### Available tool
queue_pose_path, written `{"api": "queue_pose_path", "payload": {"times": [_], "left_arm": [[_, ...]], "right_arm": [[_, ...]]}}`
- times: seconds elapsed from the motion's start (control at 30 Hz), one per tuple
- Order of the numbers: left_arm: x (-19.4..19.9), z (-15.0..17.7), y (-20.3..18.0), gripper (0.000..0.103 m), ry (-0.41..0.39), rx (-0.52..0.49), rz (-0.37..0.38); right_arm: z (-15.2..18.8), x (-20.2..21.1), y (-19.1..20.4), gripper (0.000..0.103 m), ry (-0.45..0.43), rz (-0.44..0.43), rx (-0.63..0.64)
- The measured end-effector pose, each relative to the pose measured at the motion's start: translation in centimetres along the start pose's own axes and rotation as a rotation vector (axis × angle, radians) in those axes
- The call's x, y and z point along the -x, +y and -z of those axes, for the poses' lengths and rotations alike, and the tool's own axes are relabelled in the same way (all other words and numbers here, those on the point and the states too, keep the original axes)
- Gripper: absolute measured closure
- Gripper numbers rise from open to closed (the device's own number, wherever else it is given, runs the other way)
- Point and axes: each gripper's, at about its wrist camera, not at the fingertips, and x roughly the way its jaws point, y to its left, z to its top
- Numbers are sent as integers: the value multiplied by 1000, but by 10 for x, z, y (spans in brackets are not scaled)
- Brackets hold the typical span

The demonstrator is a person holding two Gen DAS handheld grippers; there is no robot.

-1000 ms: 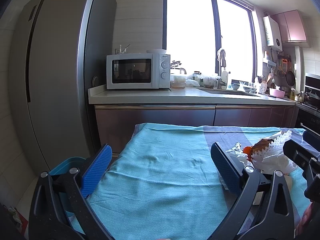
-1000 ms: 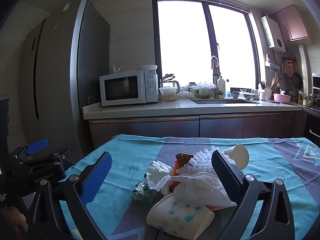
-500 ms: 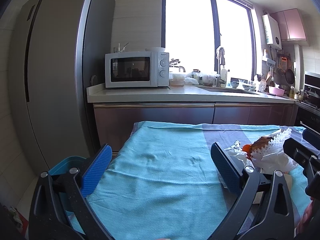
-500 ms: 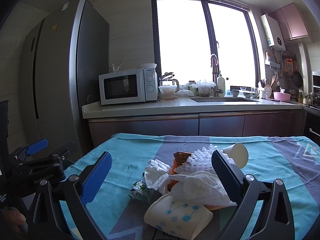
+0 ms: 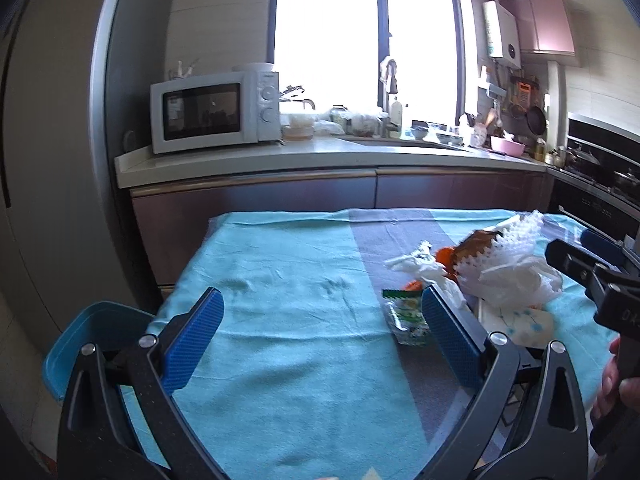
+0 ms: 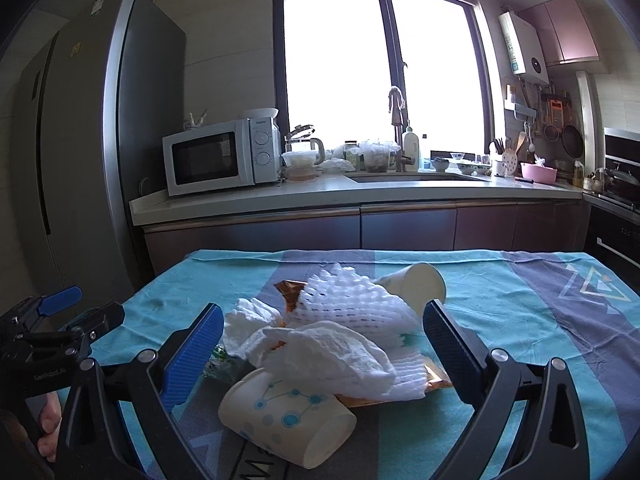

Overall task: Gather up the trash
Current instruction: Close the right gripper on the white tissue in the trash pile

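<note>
Both tongs stay released; left tongs (image 5: 322, 336) have swung toward the trash pile (image 6: 340, 332) mid-tabletop, right tongs (image 6: 322, 344) bracketing it, pickup imminent.

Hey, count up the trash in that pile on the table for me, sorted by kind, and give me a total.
Paper cups: 2, one with blue dots and one plain
Crumpled tissues: 2, and
White foam fruit net: 1
Green snack wrapper: 1
Brown foil wrapper: 1
Total: 7 visible; more may be buried underneath.
</note>
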Motion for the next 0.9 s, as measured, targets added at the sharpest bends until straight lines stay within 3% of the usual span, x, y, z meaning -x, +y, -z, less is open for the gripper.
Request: {"api": "queue_pose_path", "payload": {"times": [0.23,0.33,0.4,0.53,0.67,0.8,0.9], "left_arm": [[-21,11,-31,6,103,-51,235],[-31,15,-46,12,144,-73,309],[-38,18,-55,23,178,-93,353],[-57,24,-69,38,259,-100,459],[-70,31,-77,60,319,-88,530],[-74,36,-79,81,336,-80,577],[-72,36,-78,89,326,-65,596]], "right_arm": [[10,-16,-15,26,94,-35,-12],[12,-20,-19,37,113,-55,-20],[13,-21,-20,52,123,-70,-21],[14,-22,-22,70,132,-87,-14],[14,-21,-22,91,139,-115,-9],[12,-17,-20,98,131,-136,-5],[9,-13,-20,99,122,-158,-12]]}}
